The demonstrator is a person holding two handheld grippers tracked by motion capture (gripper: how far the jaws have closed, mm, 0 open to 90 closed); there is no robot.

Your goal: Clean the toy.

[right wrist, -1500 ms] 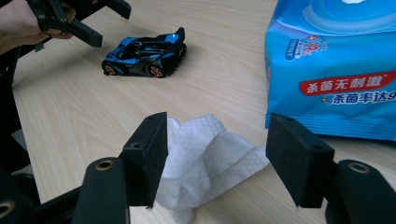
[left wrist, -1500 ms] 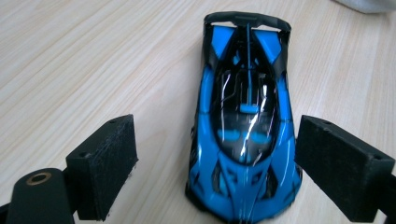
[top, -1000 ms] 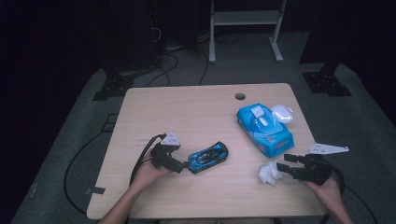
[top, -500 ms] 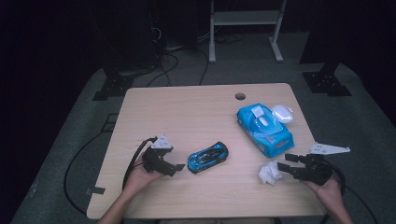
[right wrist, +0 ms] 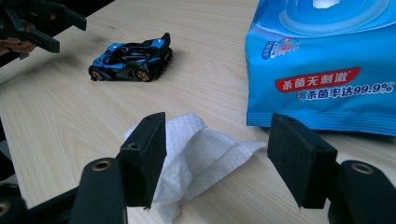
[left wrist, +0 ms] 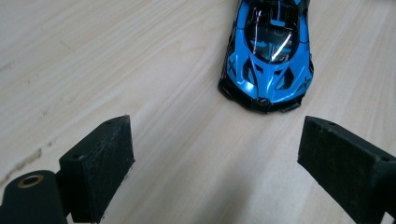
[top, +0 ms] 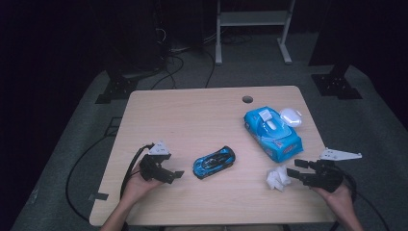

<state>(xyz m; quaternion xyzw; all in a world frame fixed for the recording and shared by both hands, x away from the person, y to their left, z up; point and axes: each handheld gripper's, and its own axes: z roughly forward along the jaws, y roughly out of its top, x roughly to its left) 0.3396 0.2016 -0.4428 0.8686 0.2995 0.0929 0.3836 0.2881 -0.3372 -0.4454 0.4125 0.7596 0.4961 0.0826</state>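
Note:
A blue toy sports car (top: 214,162) (left wrist: 267,51) (right wrist: 130,57) stands on the wooden table (top: 192,115) near its front middle. My left gripper (top: 174,169) (left wrist: 215,154) is a short way left of the car, pointing at its nose, open with bare tabletop between its jaws. A crumpled white wipe (top: 277,178) (right wrist: 196,154) lies at the front right. My right gripper (top: 292,167) (right wrist: 217,140) is open just to the right of it. The wipe sits on the table ahead of and under the jaws, and the pads are not pressing it.
A blue pack of wet wipes (top: 272,127) (right wrist: 327,60) lies at the right, behind the wipe, with a white cap-like object (top: 291,116) at its far side. A cable hole (top: 247,99) is in the table's far edge. The left gripper (right wrist: 56,28) is beyond the car.
My left gripper has drawn back to the left, away from the car and slightly nearer the front edge. The car, the wipe and my right gripper have stayed put.

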